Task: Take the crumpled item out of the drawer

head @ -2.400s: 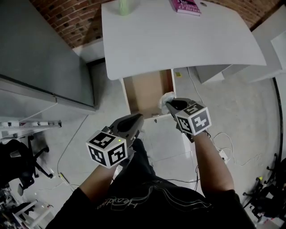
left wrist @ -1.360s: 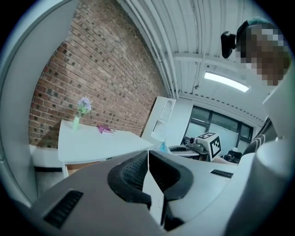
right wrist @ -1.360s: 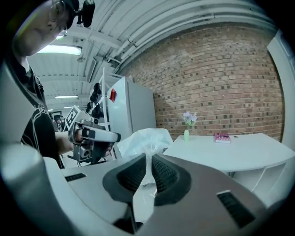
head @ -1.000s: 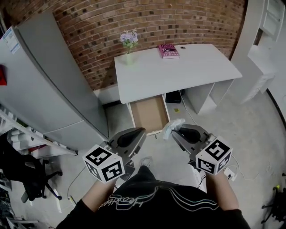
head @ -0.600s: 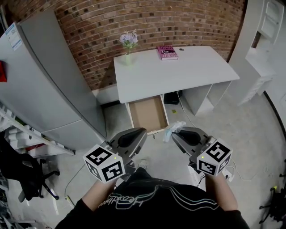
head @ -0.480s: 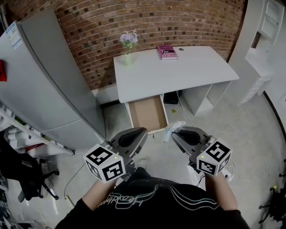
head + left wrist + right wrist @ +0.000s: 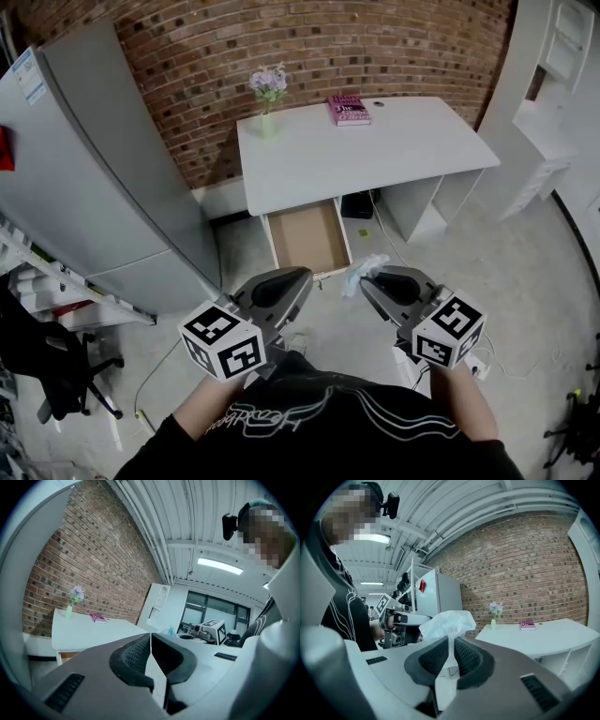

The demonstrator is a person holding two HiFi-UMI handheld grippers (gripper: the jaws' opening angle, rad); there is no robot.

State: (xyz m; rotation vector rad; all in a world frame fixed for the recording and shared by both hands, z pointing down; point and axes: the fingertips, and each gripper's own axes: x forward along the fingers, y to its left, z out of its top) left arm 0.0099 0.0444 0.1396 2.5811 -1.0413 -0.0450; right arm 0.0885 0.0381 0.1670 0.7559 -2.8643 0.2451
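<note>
A crumpled white plastic bag [image 7: 364, 270] [image 7: 447, 624] is pinched between the jaws of my right gripper [image 7: 367, 277] [image 7: 449, 649], held in the air near my body, in front of the drawer. The drawer [image 7: 304, 239] under the white desk [image 7: 361, 150] stands pulled open, its brown bottom bare. My left gripper [image 7: 298, 278] [image 7: 151, 649] hovers to the left at about the same height, jaws together with nothing between them.
On the desk stand a vase of flowers [image 7: 268, 90] and a pink book [image 7: 349, 109]. A tall grey cabinet [image 7: 98, 169] is on the left, white shelving [image 7: 548, 103] on the right, a brick wall behind. Cables lie on the floor at lower right.
The bag has been lifted up out of the drawer and drawn back toward my body. Over the last second both grippers stay nearly still.
</note>
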